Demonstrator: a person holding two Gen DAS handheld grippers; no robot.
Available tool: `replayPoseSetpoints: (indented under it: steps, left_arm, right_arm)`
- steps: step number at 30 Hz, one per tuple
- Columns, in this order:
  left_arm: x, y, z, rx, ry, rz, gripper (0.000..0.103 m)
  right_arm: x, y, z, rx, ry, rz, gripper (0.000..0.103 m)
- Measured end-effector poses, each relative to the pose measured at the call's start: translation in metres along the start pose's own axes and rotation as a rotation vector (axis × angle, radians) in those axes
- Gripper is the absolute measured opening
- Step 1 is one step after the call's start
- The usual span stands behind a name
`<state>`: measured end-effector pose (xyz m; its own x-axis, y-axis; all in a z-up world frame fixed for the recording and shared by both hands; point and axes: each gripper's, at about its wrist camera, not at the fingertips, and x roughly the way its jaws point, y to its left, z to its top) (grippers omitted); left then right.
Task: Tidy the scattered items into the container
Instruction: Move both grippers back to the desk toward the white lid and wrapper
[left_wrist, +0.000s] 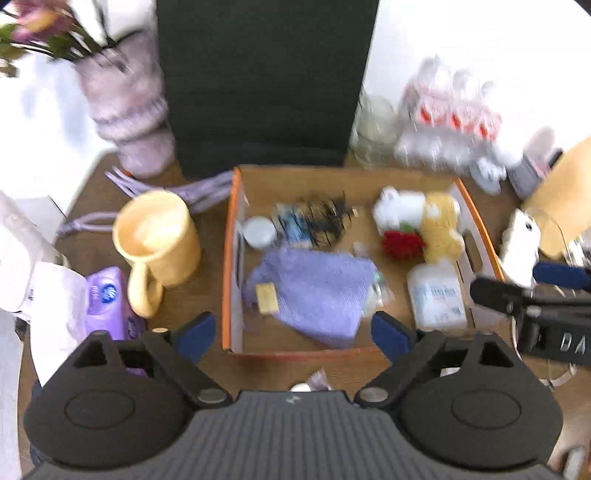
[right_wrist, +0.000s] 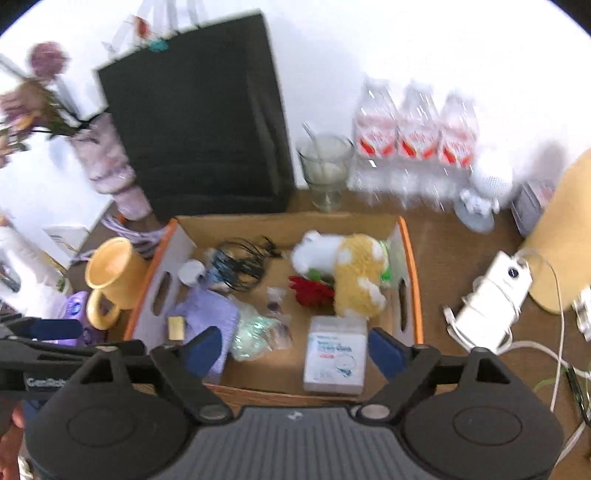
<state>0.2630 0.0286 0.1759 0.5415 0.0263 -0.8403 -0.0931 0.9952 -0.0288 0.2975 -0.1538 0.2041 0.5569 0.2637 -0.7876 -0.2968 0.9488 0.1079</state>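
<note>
We saw the cardboard tray at frame centre on the worktop, already holding the lilac cloth, plush toy, white box and tangled cable. The yellow mug stood left of it, outside. Our left gripper and right gripper both had fingers spread, pinching nothing. We judged a careless reach could tip the mug.
</note>
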Motion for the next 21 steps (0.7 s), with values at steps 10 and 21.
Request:
replayPoseSetpoints:
  steps: [10, 21]
  left_arm:
    - [-0.007, -0.007, -0.082, 0.028, -0.551, 0.016, 0.103]
    - [-0.029, 0.0, -0.179, 0.046, -0.61, -0.021, 0.103]
  right_arm:
    - [-0.002, -0.001, -0.079, -0.008, -0.394, 0.014, 0.094]
    - [-0.032, 0.006, -0.176, -0.068, -0.473, -0.013, 0.096]
